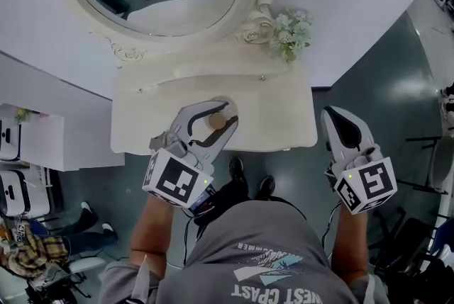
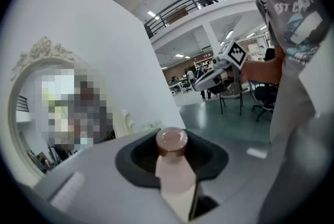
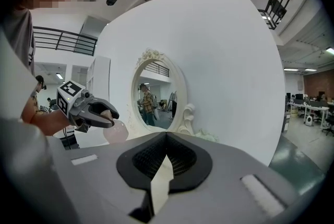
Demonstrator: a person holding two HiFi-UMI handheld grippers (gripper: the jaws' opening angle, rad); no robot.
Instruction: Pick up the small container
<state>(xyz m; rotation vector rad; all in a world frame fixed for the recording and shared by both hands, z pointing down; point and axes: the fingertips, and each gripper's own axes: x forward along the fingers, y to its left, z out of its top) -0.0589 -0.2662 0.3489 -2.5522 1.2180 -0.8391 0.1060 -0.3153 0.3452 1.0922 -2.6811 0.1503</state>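
Container (image 2: 175, 173) is sitting clamped in left gripper (image 1: 227, 118) over worktop (image 1: 284, 122); right gripper (image 1: 330, 113) is hanging closed, empty.

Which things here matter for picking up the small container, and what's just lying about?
In the job:
- small container, brown cap, clamped in the jaws of the left gripper

Lying about:
- right gripper, jaws together, holding nothing
- dressing table
- oval mirror
- flower bunch
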